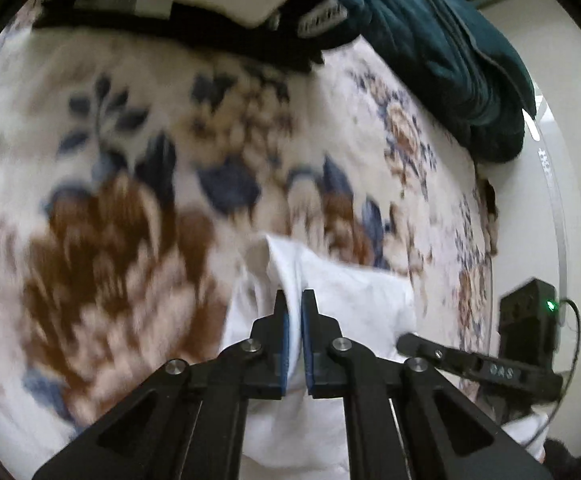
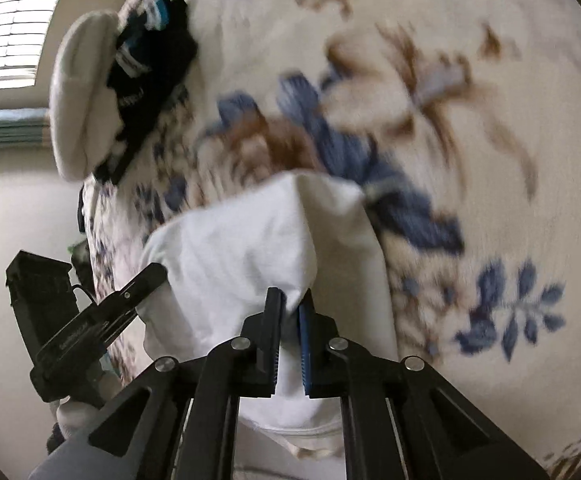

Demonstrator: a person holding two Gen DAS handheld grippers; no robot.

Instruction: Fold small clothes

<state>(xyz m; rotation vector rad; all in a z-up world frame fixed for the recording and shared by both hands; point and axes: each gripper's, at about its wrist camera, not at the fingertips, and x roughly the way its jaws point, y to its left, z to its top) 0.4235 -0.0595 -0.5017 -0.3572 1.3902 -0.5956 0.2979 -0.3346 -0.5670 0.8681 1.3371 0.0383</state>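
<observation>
A small white garment hangs bunched over a floral blanket. In the left wrist view my left gripper is shut on a fold of this white cloth, with the fabric pinched between its blue pads. The right wrist view shows the same white garment draped in front, and my right gripper is shut on another fold of it. The other hand's gripper shows at the lower right of the left wrist view and at the lower left of the right wrist view.
The floral blanket fills both views. At its far edge lies a pile of cream cloth and black garments, with a dark teal quilted item beside them. A pale wall and a bright window lie beyond the blanket.
</observation>
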